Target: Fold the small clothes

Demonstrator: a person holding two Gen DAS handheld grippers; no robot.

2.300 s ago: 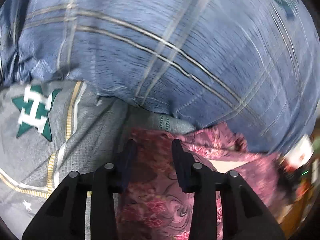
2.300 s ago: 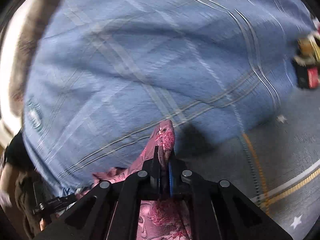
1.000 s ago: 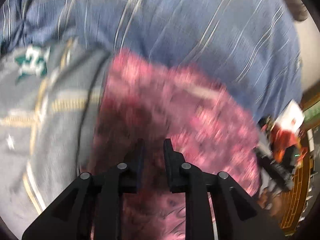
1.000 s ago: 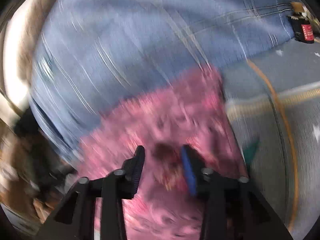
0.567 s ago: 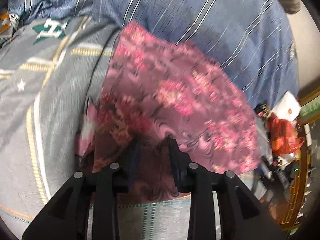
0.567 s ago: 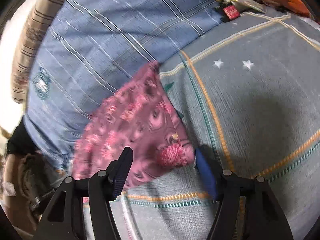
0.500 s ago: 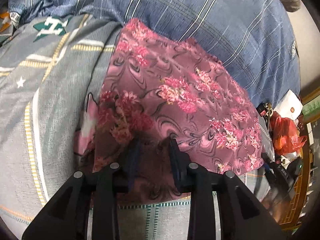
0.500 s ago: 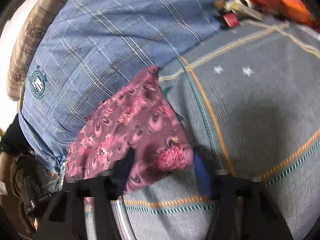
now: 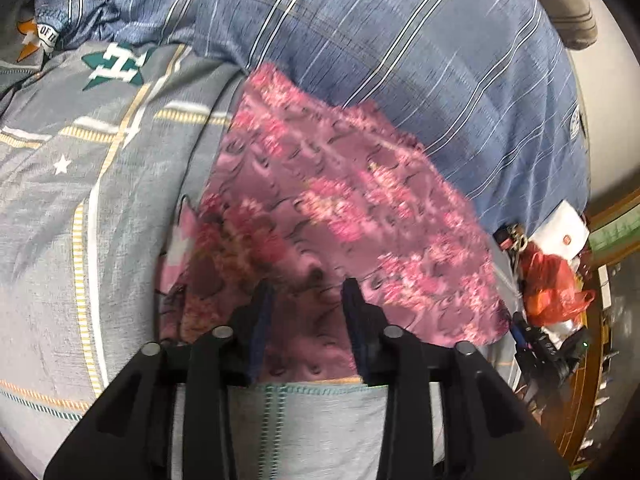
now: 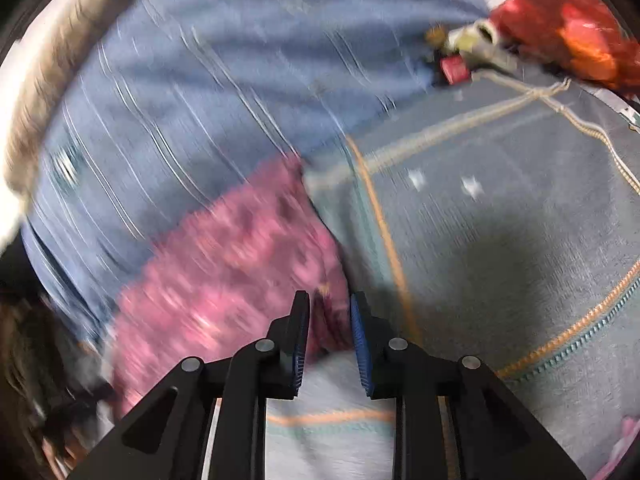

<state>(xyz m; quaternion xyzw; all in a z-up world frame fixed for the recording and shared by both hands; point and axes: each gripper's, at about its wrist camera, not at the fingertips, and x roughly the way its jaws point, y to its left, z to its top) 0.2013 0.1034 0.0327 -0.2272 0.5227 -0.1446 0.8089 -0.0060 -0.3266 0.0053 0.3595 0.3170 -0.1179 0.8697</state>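
Your left gripper point(image 9: 306, 292) hovers over the near edge of the pink floral-print cloth garment point(image 9: 340, 208), its fingers point(image 9: 260, 320) spreading apart and released, pressing nothing. The garment lies flat on the grey bedspread with yellow stripes and white stars point(image 9: 60, 200), its far edge against the blue striped quilt point(image 9: 400, 60). Your right gripper point(image 10: 330, 304) sits at the garment's point(image 10: 224, 272) near right corner, fingers point(image 10: 360, 336) opening, cloth between them but not clamped.
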